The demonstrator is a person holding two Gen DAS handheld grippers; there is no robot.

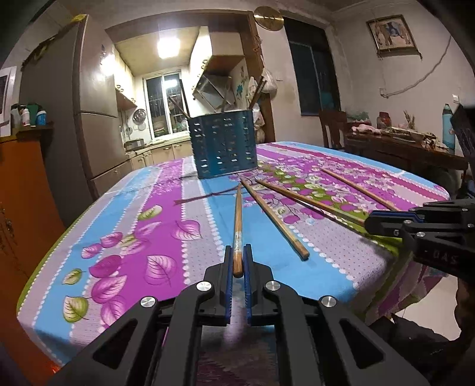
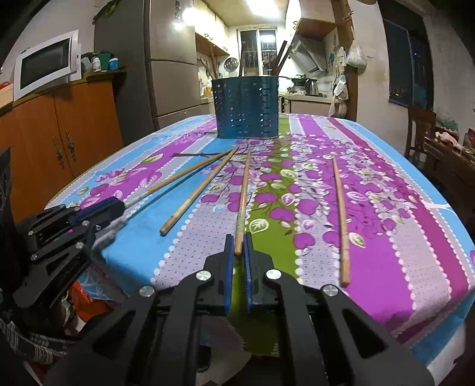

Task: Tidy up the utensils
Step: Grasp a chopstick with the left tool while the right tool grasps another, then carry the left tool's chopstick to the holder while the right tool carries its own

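Left gripper [image 1: 237, 261] and right gripper [image 2: 238, 248] each pinch one chopstick [image 1: 237, 225] by its near end on the surface [image 1: 133, 207]; such end grips may pivot or slip when lifted toward the holder [image 1: 224, 145]

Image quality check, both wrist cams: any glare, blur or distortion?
Left wrist: ceiling light blown out, heavy fisheye bend, right gripper at the frame edge slightly smeared. Right wrist: ceiling light glares, dark vignette corners, chopsticks and holder sharp.
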